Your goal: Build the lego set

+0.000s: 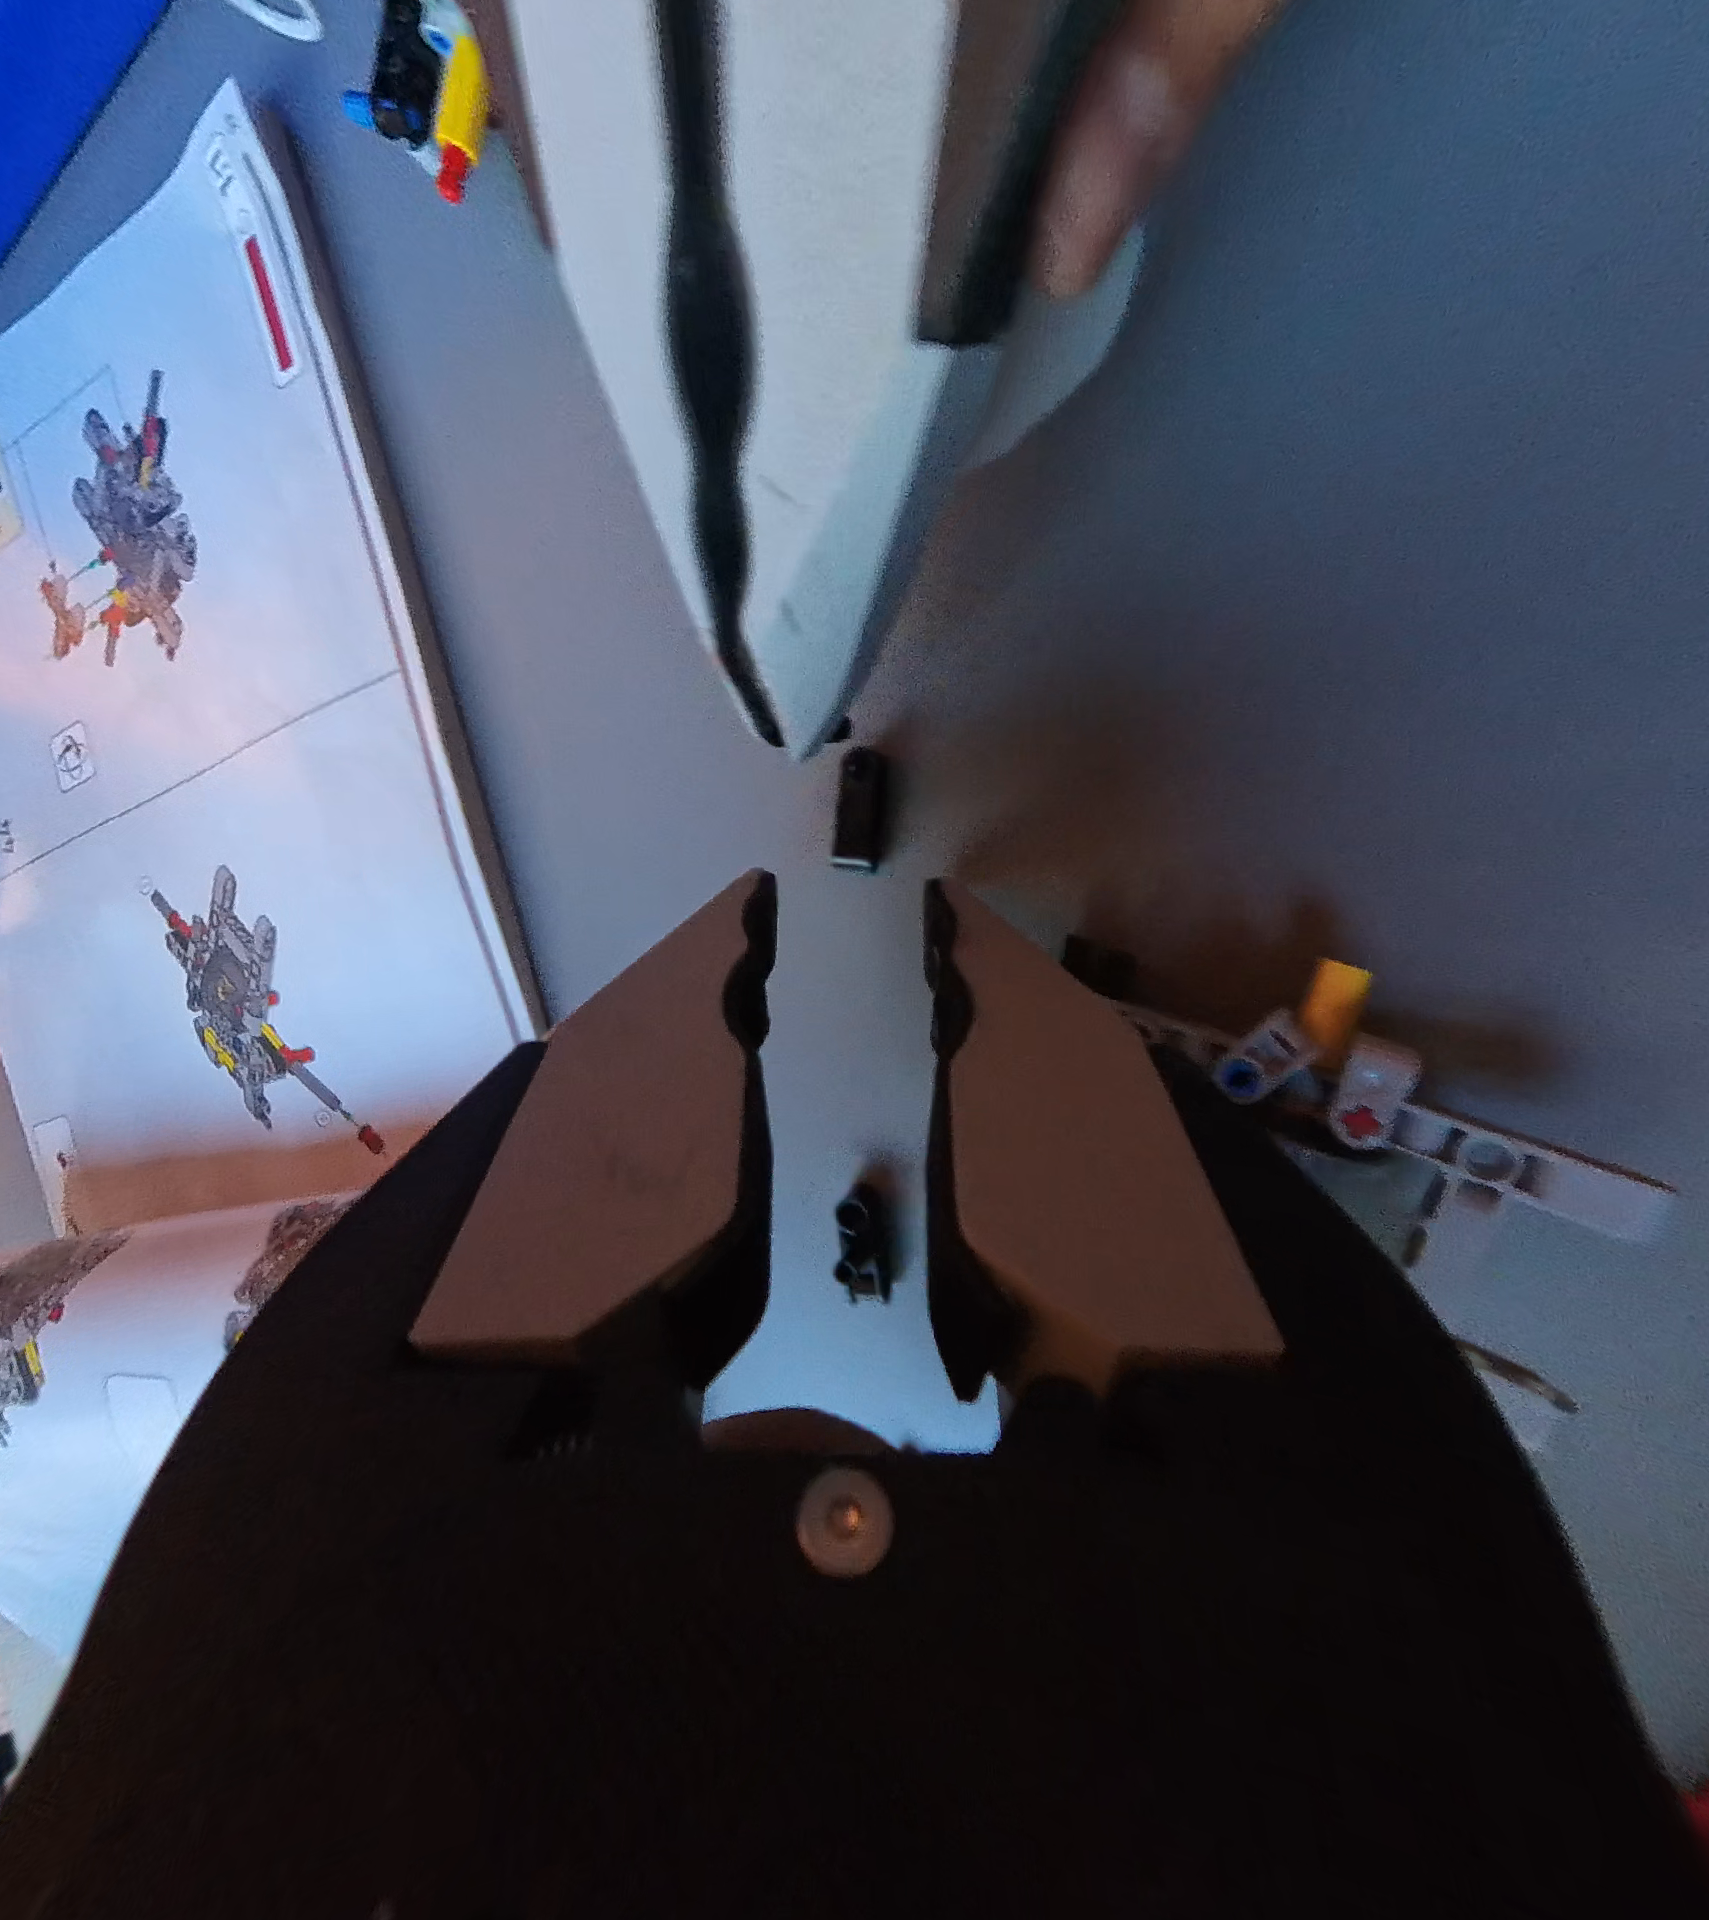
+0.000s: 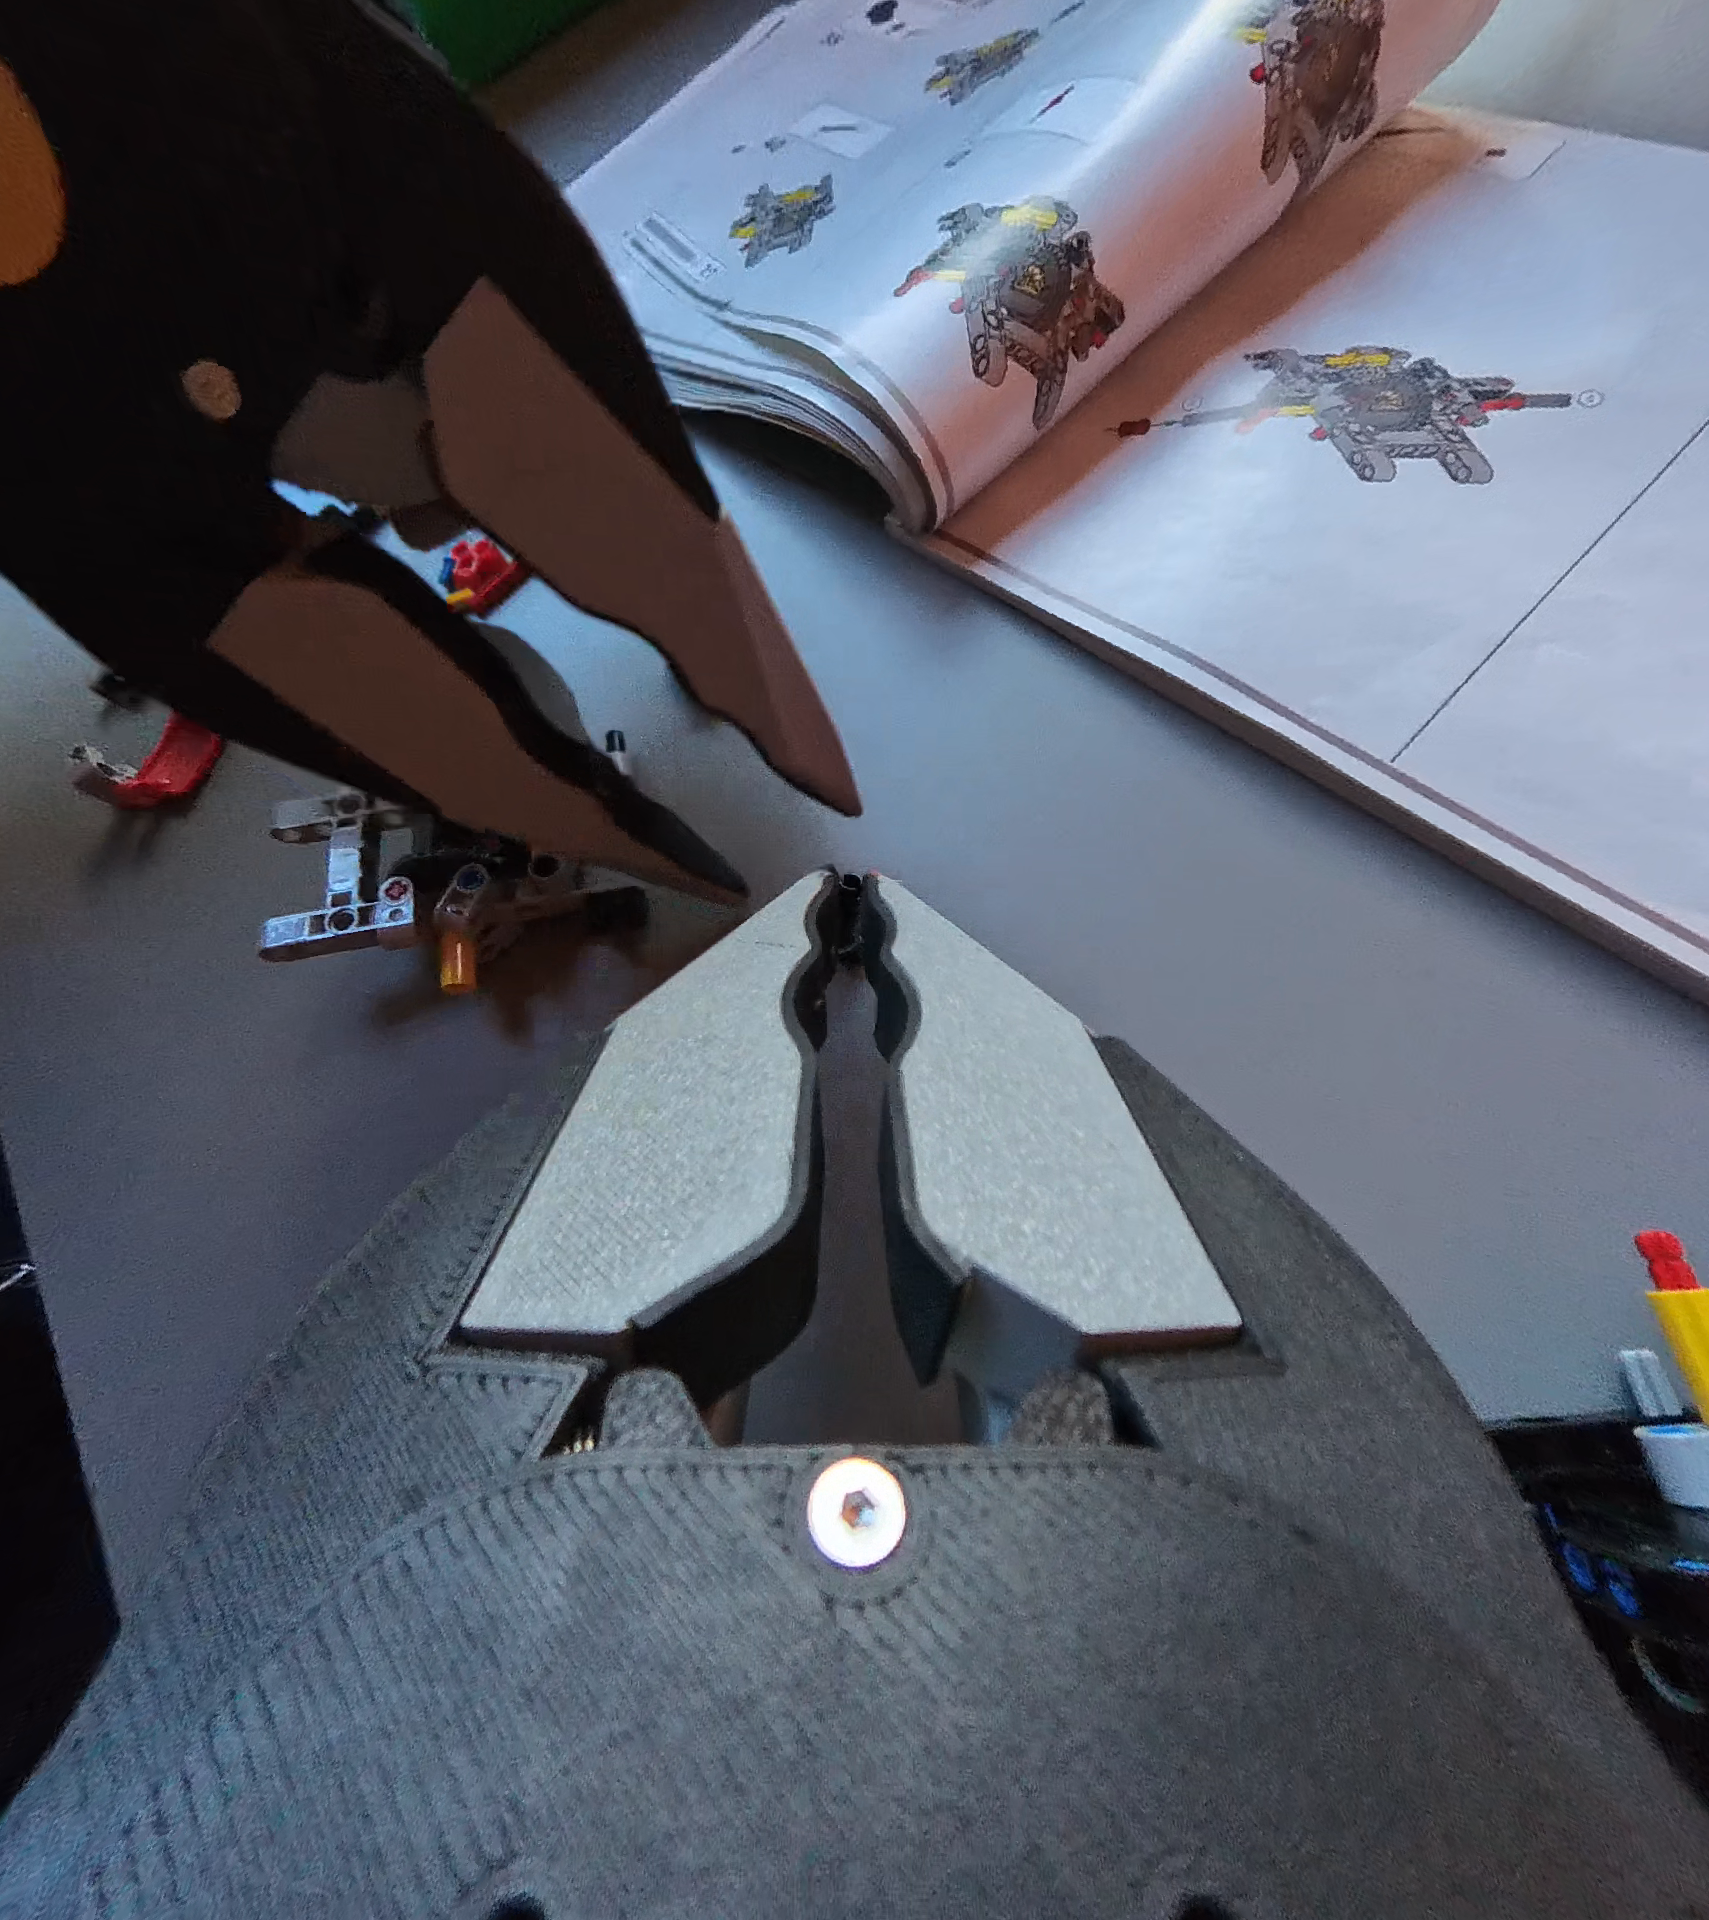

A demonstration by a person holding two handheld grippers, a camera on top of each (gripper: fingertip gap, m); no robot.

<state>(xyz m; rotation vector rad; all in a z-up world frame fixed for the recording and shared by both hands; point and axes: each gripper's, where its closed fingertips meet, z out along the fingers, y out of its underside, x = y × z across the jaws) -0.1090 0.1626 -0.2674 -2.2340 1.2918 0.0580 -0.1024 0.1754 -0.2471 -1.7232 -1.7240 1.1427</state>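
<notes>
Takes up one whole flank of the grey table (image 2: pixel 1193 831): open instruction booklet (image 2: pixel 1452 571), its edge a limit on that side. Leaves a bare strip between booklet and grippers, room enough to move. Left gripper (image 1: pixel 850 894): fingers spread apart, gripping nothing, close beside a part-built grey brick assembly (image 2: pixel 362 904). Right gripper (image 2: pixel 848 894): pinched tight on a small black pin (image 2: pixel 848 906) at its very tips. Down on the table between the left fingers, another black pin (image 1: pixel 865 1242). Just past them, a further black piece (image 1: pixel 858 810).
</notes>
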